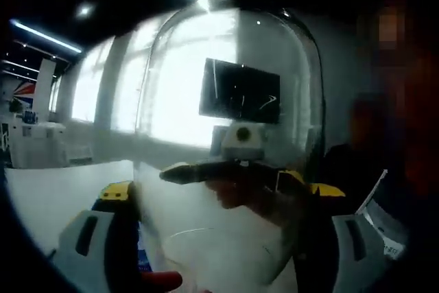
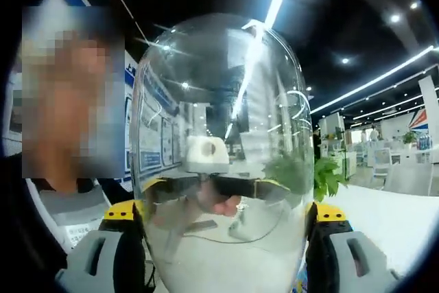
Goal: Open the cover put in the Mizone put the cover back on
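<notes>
With the clear dome cover [image 1: 233,135] clamped between both the left gripper [image 1: 219,238] and right gripper [image 2: 226,252], apparently lifted off, next comes setting it aside for the Mizone.

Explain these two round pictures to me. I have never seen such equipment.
A person carries two hand-held grippers, each with a fisheye camera looking forward between its own grey, yellow-tipped jaws. In the left gripper view, the left hand-held gripper clamps a clear, tall, dome-shaped glass cover from both sides. In the right gripper view, the right hand-held gripper clamps the same cover from the opposite side. Each gripper shows through the glass in the other's view. Below is a white surface.
</notes>
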The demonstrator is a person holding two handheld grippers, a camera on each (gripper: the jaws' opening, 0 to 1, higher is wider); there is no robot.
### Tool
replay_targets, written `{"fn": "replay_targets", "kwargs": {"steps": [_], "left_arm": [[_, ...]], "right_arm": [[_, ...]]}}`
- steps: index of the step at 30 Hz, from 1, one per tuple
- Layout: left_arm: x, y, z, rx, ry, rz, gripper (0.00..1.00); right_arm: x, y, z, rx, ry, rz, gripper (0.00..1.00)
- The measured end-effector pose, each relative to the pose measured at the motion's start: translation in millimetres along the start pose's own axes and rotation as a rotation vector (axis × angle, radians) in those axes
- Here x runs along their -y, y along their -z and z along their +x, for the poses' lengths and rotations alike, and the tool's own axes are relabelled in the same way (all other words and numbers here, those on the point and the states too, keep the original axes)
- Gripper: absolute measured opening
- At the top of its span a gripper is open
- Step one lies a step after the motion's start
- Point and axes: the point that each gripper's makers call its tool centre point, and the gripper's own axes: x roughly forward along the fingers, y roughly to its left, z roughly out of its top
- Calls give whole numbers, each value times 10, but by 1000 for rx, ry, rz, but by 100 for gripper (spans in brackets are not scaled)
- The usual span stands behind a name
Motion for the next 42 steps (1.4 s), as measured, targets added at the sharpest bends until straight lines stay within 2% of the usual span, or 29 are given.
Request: {"fn": "replay_targets", "kwargs": {"steps": [2, 9, 15, 20, 25, 30, 37, 42], "left_arm": [[-50, -72, 21, 0, -2, -10, 86], [-145, -217, 84, -22, 3, 34, 86], [-274, -348, 123, -13, 9, 53, 86], [-353, -393, 153, -14, 9, 77, 86], [-495, -419, 191, 13, 19, 87, 86], [-657, -343, 227, 35, 28, 80, 86], [-866, -150, 260, 32, 37, 57, 86], [-979, 19, 310, 0, 37, 65, 86]], "right_arm": [[42, -43, 16, 8, 1, 6, 90], [161, -215, 42, 2, -4, -31, 90], [312, -334, 69, 10, -2, -48, 90], [384, -371, 97, 7, -6, -69, 90], [511, -389, 92, 7, 1, -86, 90], [683, -319, 92, -9, 10, -86, 90], [894, -118, 84, -29, 20, -68, 90], [994, 60, 45, -43, 18, -71, 90]]}}
